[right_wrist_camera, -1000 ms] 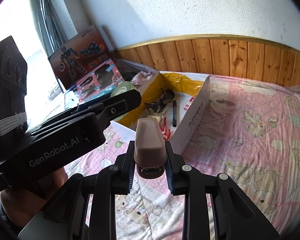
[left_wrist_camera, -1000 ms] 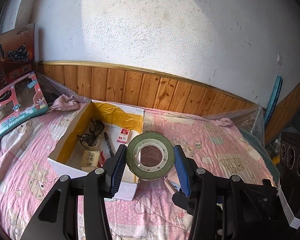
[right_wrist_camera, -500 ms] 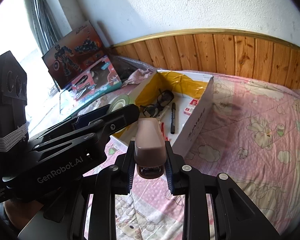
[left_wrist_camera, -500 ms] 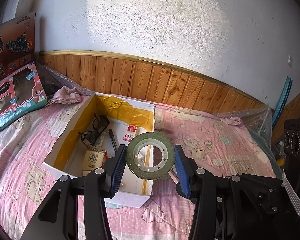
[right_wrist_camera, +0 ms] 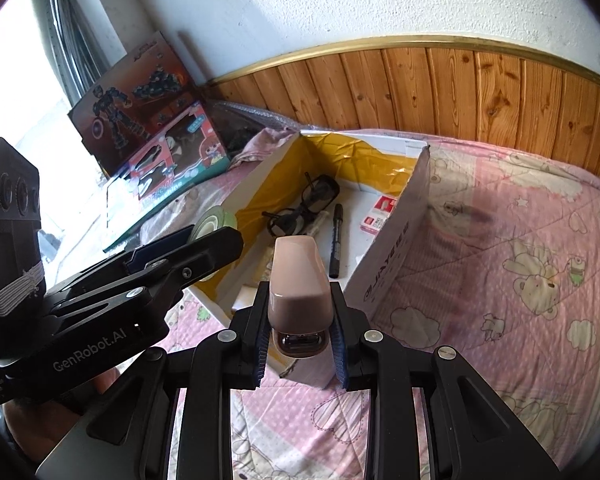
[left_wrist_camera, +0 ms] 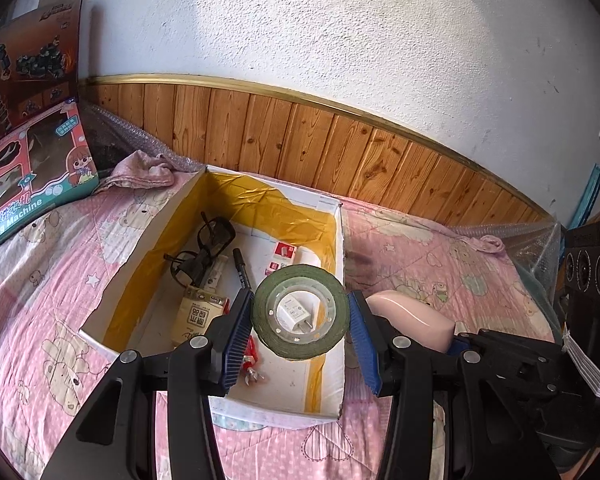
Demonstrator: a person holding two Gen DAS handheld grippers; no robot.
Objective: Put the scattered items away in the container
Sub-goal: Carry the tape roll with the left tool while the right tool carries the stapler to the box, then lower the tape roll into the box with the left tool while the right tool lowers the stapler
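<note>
Holding a dark green roll of tape (left_wrist_camera: 300, 311) flat-faced between its blue-padded fingers, the left gripper (left_wrist_camera: 300, 320) is clamped on the roll's edges and hangs above the near end of the open white cardboard box with yellow-taped inner walls (left_wrist_camera: 342, 248), likely placed there for a drop inside. The right gripper (right_wrist_camera: 299, 334) is closed tight on a pinkish-beige plastic stapler (right_wrist_camera: 298, 280), nose forward, just short of the box's near wall, probably queued as the next drop. Already in the box: black-framed glasses (left_wrist_camera: 204, 246), a black marker pen (left_wrist_camera: 241, 266), a small red-and-white packet (left_wrist_camera: 284, 252), a white plug adapter (left_wrist_camera: 296, 314) seen through the roll's hole. Box sits on a pink cartoon-print quilt (right_wrist_camera: 520, 260) against wood panelling (left_wrist_camera: 300, 140) under a rough white wall; toy boxes (right_wrist_camera: 160, 128) lean at the left.
</note>
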